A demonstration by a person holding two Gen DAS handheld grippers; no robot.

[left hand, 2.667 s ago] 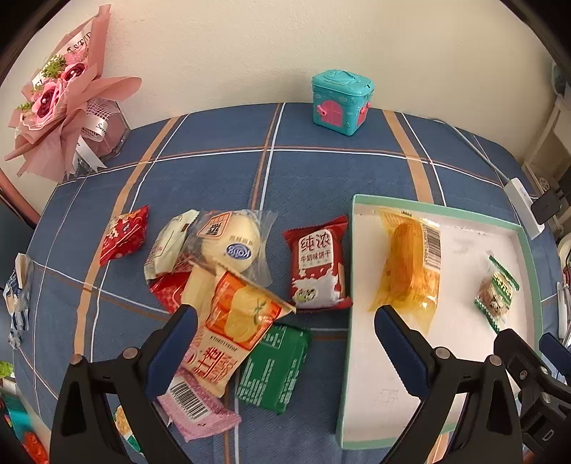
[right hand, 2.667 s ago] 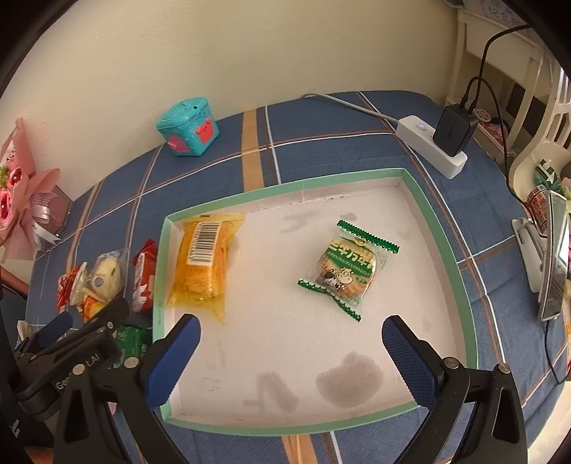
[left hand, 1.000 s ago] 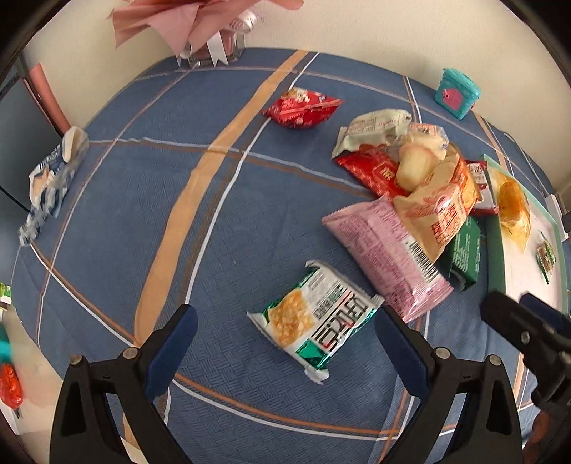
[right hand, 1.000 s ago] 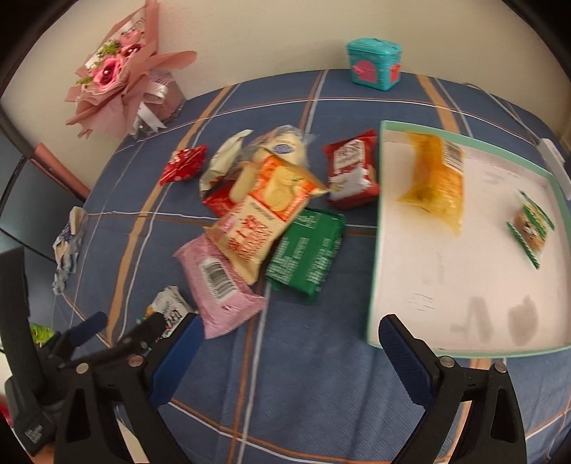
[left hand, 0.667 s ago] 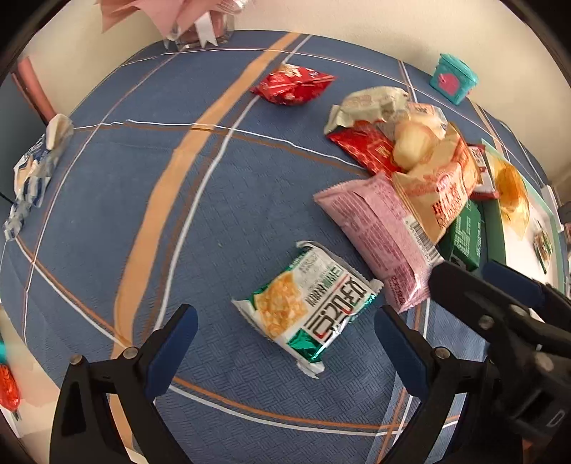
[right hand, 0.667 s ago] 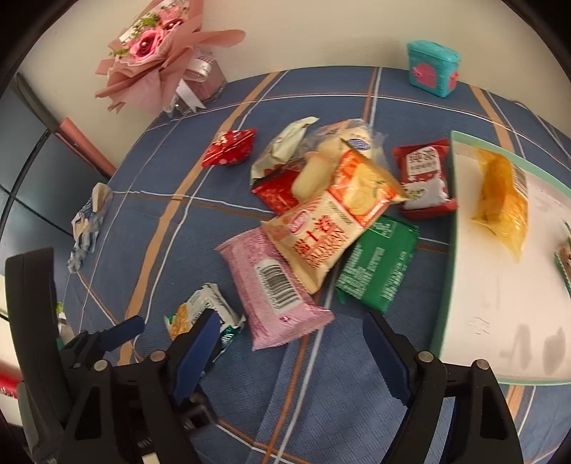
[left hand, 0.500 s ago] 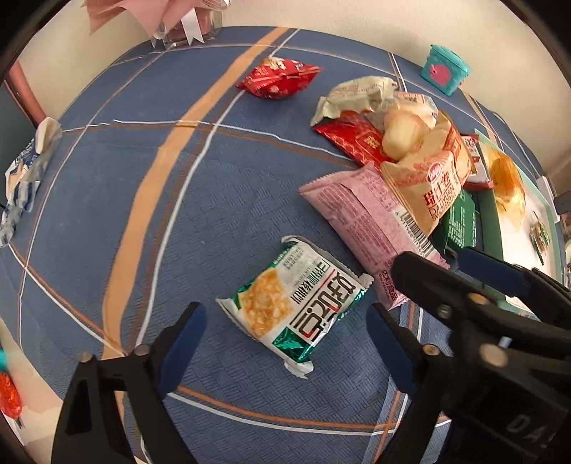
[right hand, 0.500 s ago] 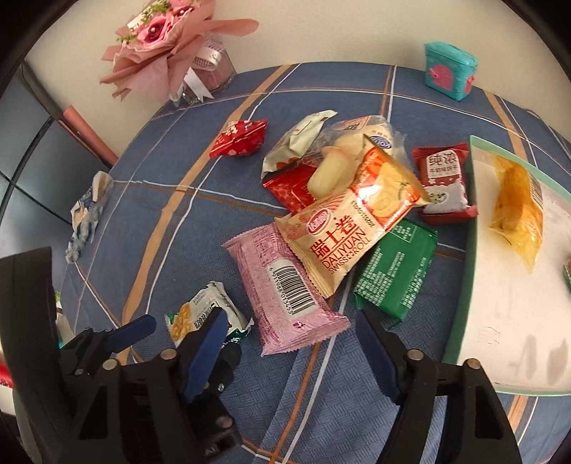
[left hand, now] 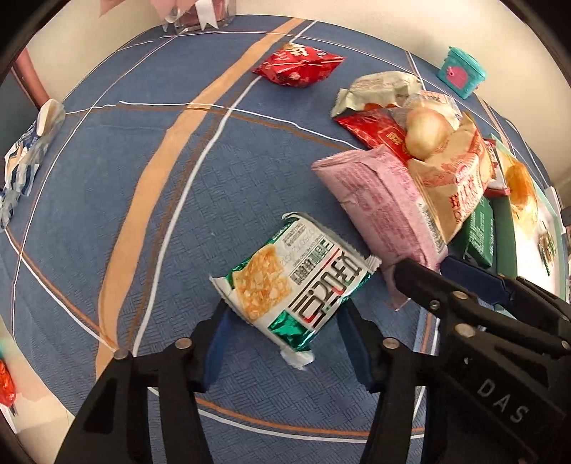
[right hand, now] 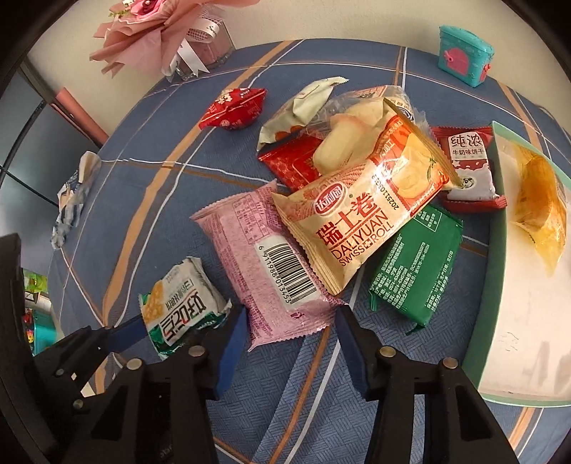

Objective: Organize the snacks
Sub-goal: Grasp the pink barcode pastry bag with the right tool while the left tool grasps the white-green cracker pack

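Note:
A white-and-green cracker packet (left hand: 296, 282) lies on the blue cloth, apart from the snack pile. My left gripper (left hand: 283, 314) points down over it, jaws closing, and both pads touch its slanted edges. A pink packet (right hand: 271, 257) with a barcode lies beside it, partly under a Swiss roll packet (right hand: 360, 214). My right gripper (right hand: 289, 317) straddles the pink packet's near end, jaws closing, pads against its two sides. The green-rimmed white tray (right hand: 496, 250) at the right holds an orange packet (right hand: 539, 210).
The pile also has a green packet (right hand: 414, 264), a red milk-biscuit packet (right hand: 467, 167), a clear bun bag and other red packets. A small red packet (right hand: 233, 109) lies alone. A teal box (right hand: 464, 53) and a bouquet (right hand: 160, 28) stand at the back; a crumpled wrapper (right hand: 71, 196) is at the left edge.
Both grippers swung from the tray to the left part of the table and came down. The left one narrowed around the cracker packet, the right one around the pink packet.

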